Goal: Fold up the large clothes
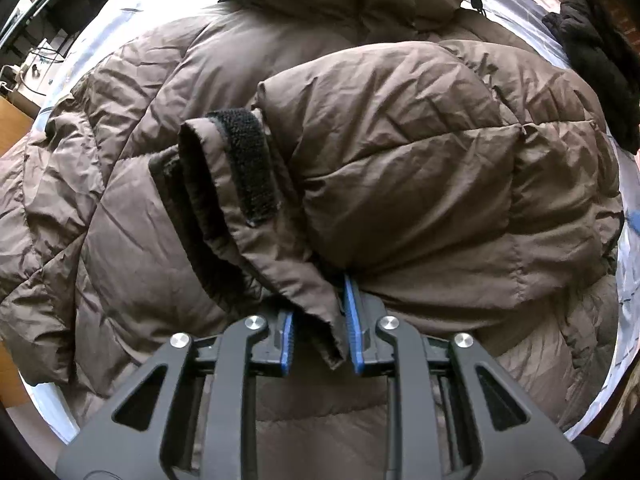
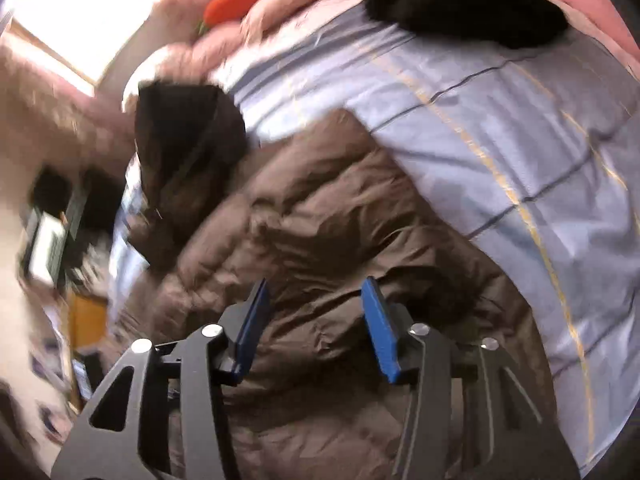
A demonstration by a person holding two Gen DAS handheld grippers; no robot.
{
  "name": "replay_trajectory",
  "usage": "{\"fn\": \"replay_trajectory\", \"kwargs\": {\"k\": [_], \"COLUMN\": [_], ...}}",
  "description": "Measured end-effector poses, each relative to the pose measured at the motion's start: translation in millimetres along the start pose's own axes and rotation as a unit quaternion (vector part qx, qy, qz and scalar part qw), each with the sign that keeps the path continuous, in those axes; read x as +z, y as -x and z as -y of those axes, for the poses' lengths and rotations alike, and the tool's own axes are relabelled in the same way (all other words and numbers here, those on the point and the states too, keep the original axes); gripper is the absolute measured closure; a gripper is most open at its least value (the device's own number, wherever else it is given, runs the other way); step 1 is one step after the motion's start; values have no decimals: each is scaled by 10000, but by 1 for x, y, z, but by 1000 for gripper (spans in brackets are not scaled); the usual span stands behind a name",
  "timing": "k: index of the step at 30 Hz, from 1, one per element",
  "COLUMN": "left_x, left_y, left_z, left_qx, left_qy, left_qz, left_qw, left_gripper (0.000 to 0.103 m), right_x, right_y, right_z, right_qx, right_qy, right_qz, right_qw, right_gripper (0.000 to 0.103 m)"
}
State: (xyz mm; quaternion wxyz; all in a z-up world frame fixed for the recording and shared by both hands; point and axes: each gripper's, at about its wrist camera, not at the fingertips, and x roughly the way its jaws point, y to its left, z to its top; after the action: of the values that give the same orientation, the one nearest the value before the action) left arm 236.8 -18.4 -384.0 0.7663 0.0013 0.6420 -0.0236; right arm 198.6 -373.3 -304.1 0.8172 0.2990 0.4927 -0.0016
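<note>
**Ana:** Blue pads of the left hand-held gripper (image 1: 320,332) sit at the bottom centre of the left wrist view, drawn narrow, with the edge of the sleeve cuff (image 1: 224,184) pinched between them. Why hold it there?

**Ben:** My guess is that the cuff is the easiest handle on a bulky sleeve. With it gripped, the sleeve (image 1: 400,160) can be laid across the body of the brown puffer jacket (image 1: 120,208), which fills the middle of the frame, spread over the striped bed sheet (image 2: 520,120).

**Ana:** And the black strip on the cuff?

**Ben:** It looks like a fastening tab (image 1: 248,164), facing up, left of centre.

**Ana:** What about the right hand-held gripper (image 2: 316,328)?

**Ben:** In the right wrist view, bottom centre, its jaws stand moderately apart with nothing between the pads; jacket fabric lies beyond them. That view is blurred, so finer detail is lost.

**Ana:** So why is it free?

**Ben:** Probably to take another part of the jacket while the left pins the sleeve. A dark garment (image 2: 460,0) lies at the upper right, apart from the jacket.
</note>
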Motion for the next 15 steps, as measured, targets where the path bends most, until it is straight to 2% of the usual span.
{"fn": "replay_trajectory", "kwargs": {"k": [1, 2, 4, 6, 8, 10, 11, 12, 13, 14, 15], "left_x": [-1, -1, -2, -3, -5, -7, -9, -11, -15, -19, -26], "left_y": [-1, -2, -3, -2, 5, 20, 36, 50, 66, 83, 107], "left_z": [1, 1, -5, -14, -25, -40, -54, -66, -86, -109, -149], "left_qx": [-4, 1, -1, -160, -390, -692, -897, -1026, -1199, -1377, -1550], "left_qy": [13, 26, 63, 186, 394, 658, 853, 1032, 1309, 1651, 2235], "left_qz": [-4, -8, -22, -71, -113, -61, 31, 154, 315, 494, 800], "left_qw": [10000, 10000, 10000, 9997, 9984, 9954, 9923, 9892, 9836, 9754, 9590], "left_gripper": [79, 77, 65, 63, 64, 67, 67, 61, 44, 35, 24], "right_x": [0, -1, -3, -2, -1, -1, -3, -5, -9, -10, -15], "right_y": [-13, -24, -38, -45, -42, -35, -31, -28, -22, -18, -11], "right_z": [2, 10, 27, 46, 54, 51, 48, 44, 39, 36, 30], "right_qx": [-45, -356, -796, -779, -584, -469, -405, -325, -247, -227, -194], "right_qy": [10, 76, 138, -172, -560, -631, -615, -602, -607, -614, -592], "right_qz": [-140, -201, -176, -298, -358, -418, -444, -463, -473, -478, -516], "right_qw": [9999, 9991, 9966, 9964, 9961, 9960, 9963, 9966, 9967, 9967, 9967], "right_gripper": [63, 63, 67, 83, 84, 78, 67, 48, 40, 30, 29]}}
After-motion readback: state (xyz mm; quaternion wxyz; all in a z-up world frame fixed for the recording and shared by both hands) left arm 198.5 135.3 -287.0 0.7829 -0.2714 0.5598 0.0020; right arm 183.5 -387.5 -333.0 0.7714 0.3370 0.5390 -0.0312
